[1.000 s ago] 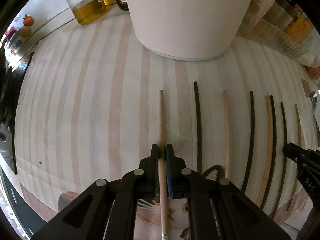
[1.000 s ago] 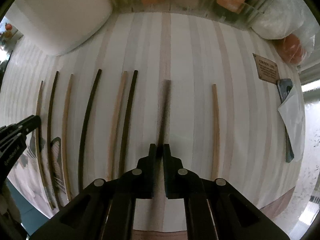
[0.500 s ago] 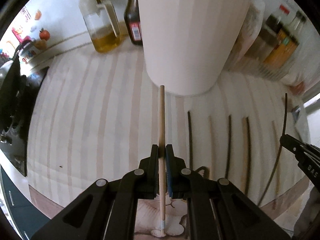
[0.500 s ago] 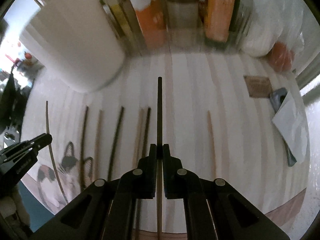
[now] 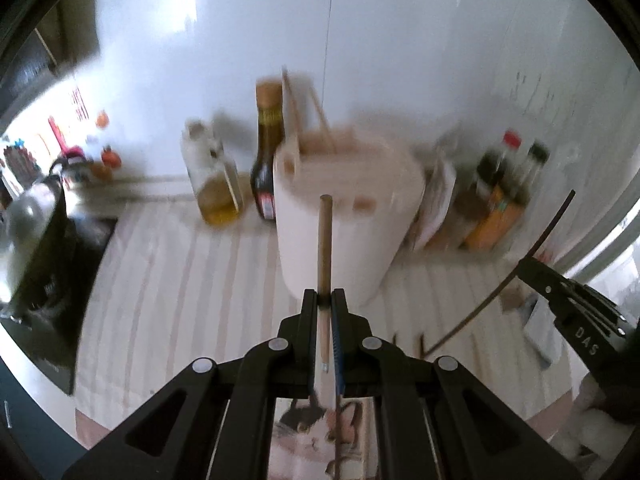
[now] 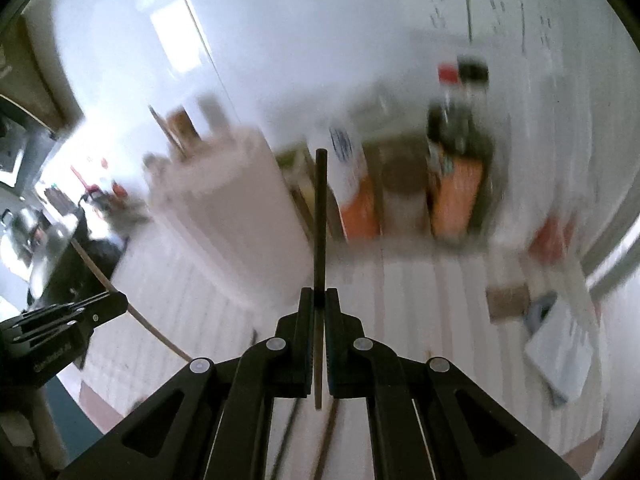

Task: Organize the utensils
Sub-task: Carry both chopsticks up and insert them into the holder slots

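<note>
left gripper (image 5: 325, 300) clamped on light wooden chopstick (image 5: 324, 248), held in the air, tip toward the white holder (image 5: 348, 216). right gripper (image 6: 319, 298) clamped on dark chopstick (image 6: 320, 216), also off the striped tabletop (image 5: 168, 280). both views motion-blurred.

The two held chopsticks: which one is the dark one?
The dark chopstick is in the right gripper. The left gripper holds the light wooden chopstick, which is pale tan, not near-black.
</note>
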